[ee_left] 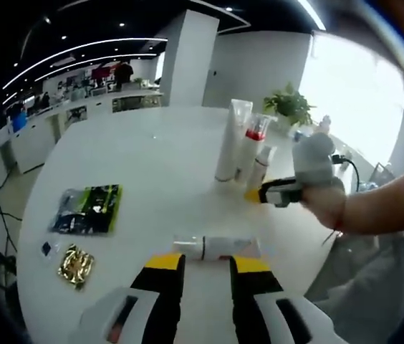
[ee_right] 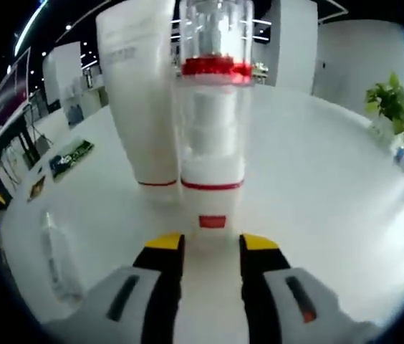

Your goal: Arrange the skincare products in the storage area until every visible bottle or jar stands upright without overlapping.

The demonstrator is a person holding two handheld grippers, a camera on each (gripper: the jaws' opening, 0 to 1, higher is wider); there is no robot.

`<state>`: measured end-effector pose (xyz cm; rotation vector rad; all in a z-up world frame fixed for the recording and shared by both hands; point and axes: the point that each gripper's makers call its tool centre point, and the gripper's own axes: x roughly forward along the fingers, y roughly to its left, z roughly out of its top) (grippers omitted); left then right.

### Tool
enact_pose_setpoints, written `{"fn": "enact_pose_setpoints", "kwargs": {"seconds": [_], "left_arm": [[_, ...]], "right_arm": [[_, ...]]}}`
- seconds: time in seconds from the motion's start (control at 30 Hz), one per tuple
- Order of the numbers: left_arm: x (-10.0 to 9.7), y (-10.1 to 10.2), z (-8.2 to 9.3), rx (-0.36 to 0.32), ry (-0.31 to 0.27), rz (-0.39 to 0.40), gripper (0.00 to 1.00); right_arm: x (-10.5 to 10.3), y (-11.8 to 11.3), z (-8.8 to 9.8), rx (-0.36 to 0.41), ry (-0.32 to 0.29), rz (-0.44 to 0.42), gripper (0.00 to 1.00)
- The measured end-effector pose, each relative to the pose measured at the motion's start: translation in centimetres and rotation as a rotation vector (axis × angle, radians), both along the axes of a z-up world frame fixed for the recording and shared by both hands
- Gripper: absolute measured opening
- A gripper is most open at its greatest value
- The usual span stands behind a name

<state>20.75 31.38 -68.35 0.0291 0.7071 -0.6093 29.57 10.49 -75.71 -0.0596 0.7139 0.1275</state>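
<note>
Three products stand upright near the white table's [ee_left: 116, 158] far right: a tall white tube [ee_left: 229, 140], a clear-capped bottle with a red band [ee_left: 253, 140] and a small white bottle [ee_left: 261, 168]. A gloved hand holds my right gripper [ee_left: 256, 193] at the small bottle's base. In the right gripper view the small white bottle [ee_right: 212, 204] sits between the jaws of my right gripper [ee_right: 212, 244], which press its sides, with the red-banded bottle [ee_right: 215, 43] and the tube [ee_right: 141, 93] behind it. A white bottle [ee_left: 220, 247] lies on its side just ahead of my open left gripper [ee_left: 208, 264].
A green and black packet [ee_left: 87, 209] and a gold packet [ee_left: 77, 265] lie on the table's left part. A potted plant [ee_left: 288, 107] stands past the products. The lying bottle [ee_right: 57, 258] shows at the lower left of the right gripper view.
</note>
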Motion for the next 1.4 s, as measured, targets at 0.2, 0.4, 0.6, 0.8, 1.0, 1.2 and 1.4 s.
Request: {"fn": "enact_pose_setpoints", "kwargs": {"seconds": [0.2, 0.4, 0.6, 0.8, 1.0, 1.2, 1.4], "left_arm": [[0.1, 0.7, -0.9, 0.030, 0.029, 0.020, 0.27], [0.0, 1.3, -1.7, 0.005, 0.079, 0.057, 0.28], [-0.3, 1.4, -2.4, -0.006, 0.114, 0.063, 0.29], [-0.6, 1.8, -3.5, 0.068, 0.124, 0.034, 0.29], [-0.9, 1.5, -3.8, 0.048, 0.135, 0.022, 0.30], [-1.1, 1.2, -4.2, 0.072, 0.130, -0.014, 0.30], [-2.1, 0.4, -5.2, 0.127, 0.132, -0.118, 0.30]], "right_arm": [[-4.2, 2.7, 0.4, 0.300, 0.120, -0.010, 0.34], [-6.6, 5.7, 2.1, 0.318, 0.097, 0.238, 0.35], [-7.4, 10.9, 3.5, 0.215, 0.045, 0.522, 0.37], [-8.2, 14.6, 2.5, 0.034, 0.046, 0.779, 0.41], [-8.0, 15.1, 1.1, -0.028, 0.078, 0.824, 0.35], [-9.5, 13.9, 0.8, -0.081, 0.105, 0.885, 0.21], [-12.7, 12.0, 0.7, -0.121, 0.143, 1.071, 0.21]]}}
